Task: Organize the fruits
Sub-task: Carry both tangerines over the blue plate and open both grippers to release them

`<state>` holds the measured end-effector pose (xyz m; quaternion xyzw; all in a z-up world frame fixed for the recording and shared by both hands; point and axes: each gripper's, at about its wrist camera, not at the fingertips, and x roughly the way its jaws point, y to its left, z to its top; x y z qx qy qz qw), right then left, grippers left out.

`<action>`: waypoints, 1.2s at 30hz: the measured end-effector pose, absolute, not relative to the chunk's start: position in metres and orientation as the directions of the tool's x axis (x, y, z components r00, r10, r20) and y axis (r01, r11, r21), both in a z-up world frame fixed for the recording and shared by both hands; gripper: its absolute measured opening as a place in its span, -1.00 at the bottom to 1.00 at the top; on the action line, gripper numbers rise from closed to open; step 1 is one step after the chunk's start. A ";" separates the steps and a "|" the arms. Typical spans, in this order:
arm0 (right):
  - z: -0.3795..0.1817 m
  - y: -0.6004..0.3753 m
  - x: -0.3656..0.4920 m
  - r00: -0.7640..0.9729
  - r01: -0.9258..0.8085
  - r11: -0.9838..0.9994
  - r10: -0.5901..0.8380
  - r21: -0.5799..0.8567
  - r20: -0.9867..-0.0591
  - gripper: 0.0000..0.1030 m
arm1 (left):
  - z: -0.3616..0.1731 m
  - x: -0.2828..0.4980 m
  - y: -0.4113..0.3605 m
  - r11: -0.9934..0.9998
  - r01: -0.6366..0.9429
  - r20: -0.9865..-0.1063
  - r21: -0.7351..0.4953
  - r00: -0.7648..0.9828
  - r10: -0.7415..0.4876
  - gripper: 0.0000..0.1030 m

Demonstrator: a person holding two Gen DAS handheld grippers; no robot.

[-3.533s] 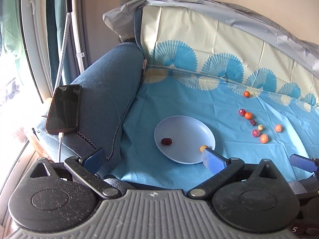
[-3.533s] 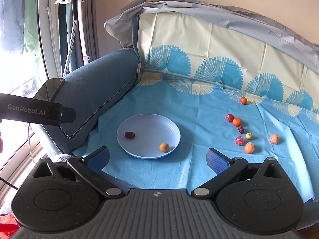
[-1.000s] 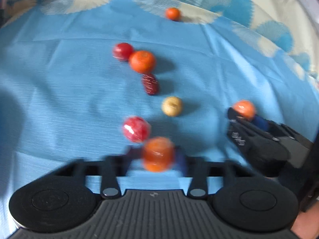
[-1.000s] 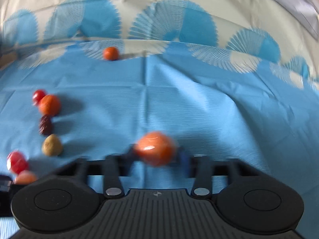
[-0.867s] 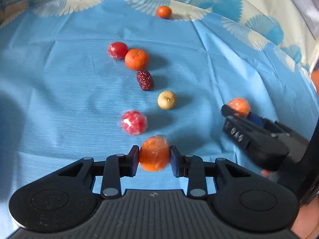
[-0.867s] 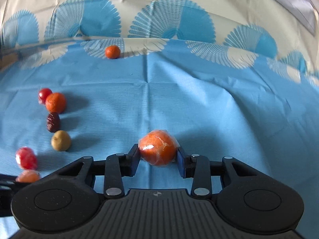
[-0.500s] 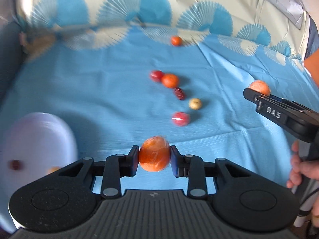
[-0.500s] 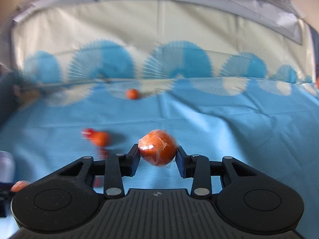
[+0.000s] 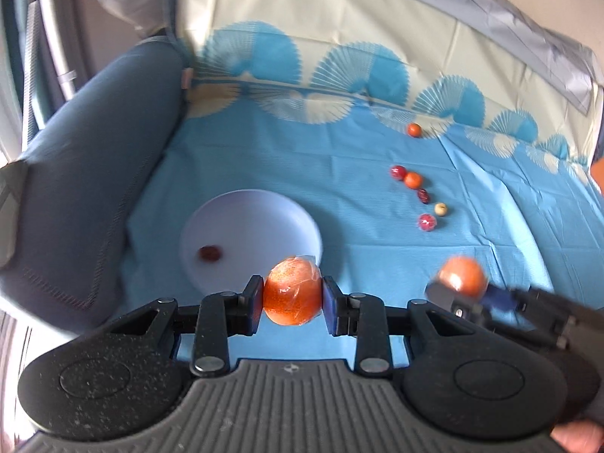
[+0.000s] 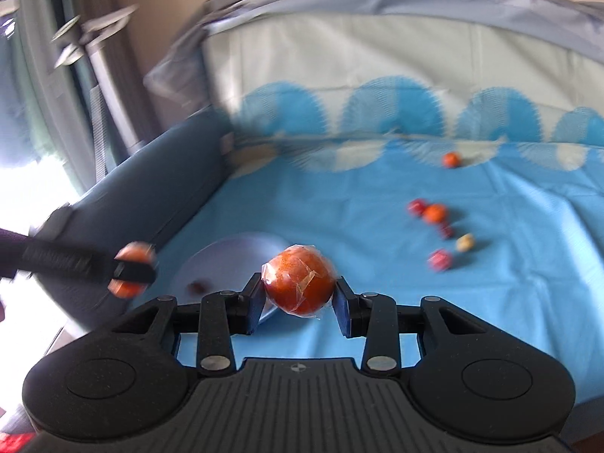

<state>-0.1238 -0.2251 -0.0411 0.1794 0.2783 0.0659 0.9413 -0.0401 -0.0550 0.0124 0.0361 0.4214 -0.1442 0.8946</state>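
Observation:
My left gripper (image 9: 292,304) is shut on a plastic-wrapped orange (image 9: 290,283), held above the near rim of the pale lilac plate (image 9: 260,198). A dark red date (image 9: 210,253) lies in the plate. My right gripper (image 10: 299,300) is shut on a second wrapped orange (image 10: 298,277), to the right of the plate (image 10: 241,245). In the left wrist view the right gripper (image 9: 466,292) hovers at lower right with its orange (image 9: 462,273). Several loose fruits stay on the blue cloth: a small orange (image 9: 414,129), a red one (image 9: 398,172), an orange one (image 9: 413,180), a date (image 9: 424,196), a yellowish one (image 9: 441,209) and a wrapped red one (image 9: 427,222).
A grey-blue sofa arm (image 9: 94,188) rises left of the plate, with a phone (image 9: 9,211) on it at the frame edge. The cloth-covered backrest (image 9: 377,37) closes the far side. A hand (image 9: 577,434) shows at the bottom right.
Both grippers rose off the cloth with their oranges and swung left, away from the fruit cluster. The plate and the sofa arm have come into view.

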 end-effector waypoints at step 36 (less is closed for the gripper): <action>0.016 -0.103 -0.195 0.834 -0.203 0.968 0.251 0.151 -0.491 -0.23 | 0.036 -0.108 0.060 0.971 0.183 -0.675 -0.156 0.697 -0.240 -0.30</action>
